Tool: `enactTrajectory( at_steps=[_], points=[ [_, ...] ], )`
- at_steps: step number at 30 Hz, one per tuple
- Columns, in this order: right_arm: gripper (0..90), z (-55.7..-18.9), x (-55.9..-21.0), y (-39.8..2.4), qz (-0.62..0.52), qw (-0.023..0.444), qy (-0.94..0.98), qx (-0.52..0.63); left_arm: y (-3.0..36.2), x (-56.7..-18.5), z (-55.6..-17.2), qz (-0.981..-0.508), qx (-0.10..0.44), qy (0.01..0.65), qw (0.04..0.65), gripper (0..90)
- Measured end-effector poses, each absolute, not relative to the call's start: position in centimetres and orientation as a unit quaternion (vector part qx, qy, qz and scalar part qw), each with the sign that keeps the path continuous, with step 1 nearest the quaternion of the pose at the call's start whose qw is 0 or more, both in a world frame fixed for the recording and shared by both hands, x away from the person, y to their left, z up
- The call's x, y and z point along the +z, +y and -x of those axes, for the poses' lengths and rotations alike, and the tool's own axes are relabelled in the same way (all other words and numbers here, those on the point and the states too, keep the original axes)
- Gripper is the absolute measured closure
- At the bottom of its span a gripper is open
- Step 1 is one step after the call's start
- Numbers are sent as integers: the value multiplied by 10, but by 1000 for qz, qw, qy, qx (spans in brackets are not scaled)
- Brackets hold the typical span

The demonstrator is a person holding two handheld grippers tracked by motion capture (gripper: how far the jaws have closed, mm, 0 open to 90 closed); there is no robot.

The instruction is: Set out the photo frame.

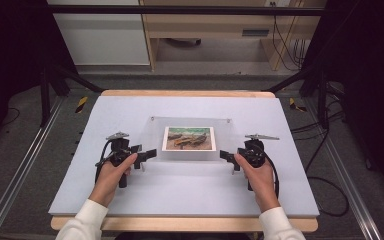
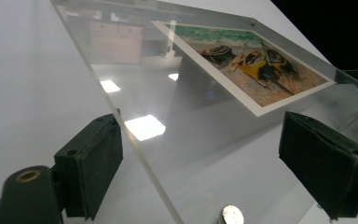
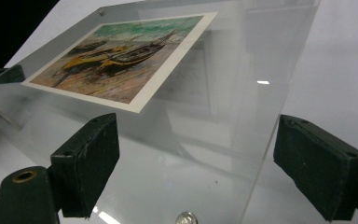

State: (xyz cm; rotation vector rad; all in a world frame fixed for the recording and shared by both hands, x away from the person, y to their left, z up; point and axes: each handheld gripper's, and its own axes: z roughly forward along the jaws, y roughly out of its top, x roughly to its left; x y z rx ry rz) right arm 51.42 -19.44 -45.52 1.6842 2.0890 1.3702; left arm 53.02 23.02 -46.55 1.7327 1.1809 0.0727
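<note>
1. A clear acrylic picture frame [image 1: 190,137] lies flat at the centre of the high view on the white surface [image 1: 130,200]; inside it sits a print of beached boats [image 1: 189,138].
2. The left tool [image 1: 150,154] stands at the frame's lower-left corner and the right tool [image 1: 226,155] at its lower-right corner.
3. In the left gripper view the acrylic edge [image 2: 135,158] runs between spread jaws, pads clear of it: released. The right gripper view shows the same, the edge [image 3: 265,140] between open jaws, with nothing grasped.
4. The step in hand looks like lining up a two-sided grip.
5. Next, each tool likely needs to clench on its corner evenly, then both lift together, keeping the frame level.
</note>
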Motion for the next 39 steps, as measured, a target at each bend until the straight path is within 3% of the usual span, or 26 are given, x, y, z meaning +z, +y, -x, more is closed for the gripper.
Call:
enactTrajectory(
  at_steps=[3, 18, 39],
  points=[
    [150, -514, -456, -194, -558, 45, 691, 457, 229, -466, -531, -715, 30, 489, 499, 129],
    [195, -514, -457, -194, -567, 44, 682, 460, 234, -466, -532, -708, 26, 496, 502, 207],
    [236, -501, -450, -195, -544, 73, 700, 458, 239, -458, -516, -709, 47, 491, 503, 327]
  ],
)
